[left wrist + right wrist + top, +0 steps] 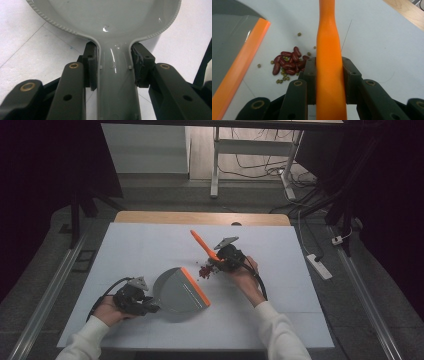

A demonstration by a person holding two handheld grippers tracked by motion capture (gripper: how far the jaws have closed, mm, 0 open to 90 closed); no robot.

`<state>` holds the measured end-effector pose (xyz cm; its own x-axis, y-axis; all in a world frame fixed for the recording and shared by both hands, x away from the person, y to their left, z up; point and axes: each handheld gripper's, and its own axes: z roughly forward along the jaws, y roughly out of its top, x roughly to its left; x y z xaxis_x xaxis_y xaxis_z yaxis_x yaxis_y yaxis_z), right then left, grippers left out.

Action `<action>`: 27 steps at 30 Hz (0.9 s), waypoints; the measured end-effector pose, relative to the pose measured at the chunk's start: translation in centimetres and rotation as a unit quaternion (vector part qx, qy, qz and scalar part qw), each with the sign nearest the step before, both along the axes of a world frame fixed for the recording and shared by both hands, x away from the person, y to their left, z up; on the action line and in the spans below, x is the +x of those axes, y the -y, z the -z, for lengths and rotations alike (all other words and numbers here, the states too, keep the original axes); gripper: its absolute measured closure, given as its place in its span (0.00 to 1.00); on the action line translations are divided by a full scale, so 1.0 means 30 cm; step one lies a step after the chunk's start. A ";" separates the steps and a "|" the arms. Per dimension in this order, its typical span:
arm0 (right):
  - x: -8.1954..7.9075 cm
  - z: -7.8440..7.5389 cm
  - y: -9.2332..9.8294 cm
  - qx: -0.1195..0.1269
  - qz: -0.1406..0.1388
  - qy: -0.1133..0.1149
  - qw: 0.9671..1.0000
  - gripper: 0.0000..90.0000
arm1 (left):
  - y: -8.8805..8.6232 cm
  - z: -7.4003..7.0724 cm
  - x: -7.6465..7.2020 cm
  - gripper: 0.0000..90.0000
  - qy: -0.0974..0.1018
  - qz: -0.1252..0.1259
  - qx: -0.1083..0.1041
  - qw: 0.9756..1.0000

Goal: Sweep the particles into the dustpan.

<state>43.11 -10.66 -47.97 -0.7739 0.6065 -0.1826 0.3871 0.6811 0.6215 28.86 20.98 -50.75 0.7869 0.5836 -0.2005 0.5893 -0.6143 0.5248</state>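
Beside the dustpan's (180, 290) orange lip lie loose, roll-prone beans (288, 65), while the left gripper (145, 306) pinches its stiff handle and the right gripper (218, 261) clamps the light orange brush handle (329, 62).

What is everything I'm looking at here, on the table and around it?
grey plastic dustpan with orange lip: one, grey and orange, near left of table, handle clamped in left tool
orange plastic brush handle: one, orange, table middle, clamped in right tool
red beans: small pile, dark red, between dustpan lip and handle
green beans: several, green, scattered among the red
white table cover: one, white
white power strip: one, floor at right
left tool: one, black, shut
right tool: one, black, shut
sleeves: two, white
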 end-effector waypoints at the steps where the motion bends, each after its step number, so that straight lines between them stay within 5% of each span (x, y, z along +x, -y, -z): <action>1: -0.003 0.001 -0.004 0.000 0.000 0.000 1.000 0.78 | 0.000 0.000 0.000 0.69 0.000 0.000 0.000 1.000; 27: -0.097 0.003 -0.055 0.021 -0.043 -0.022 0.999 0.78 | 0.004 0.007 0.001 0.69 -0.003 -0.001 0.000 1.000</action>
<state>40.20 -8.99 -48.04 -0.8299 0.5440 -0.1238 0.3558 0.6869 0.6337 28.89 20.87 -50.95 0.7844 0.5854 -0.2050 0.5939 -0.6134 0.5206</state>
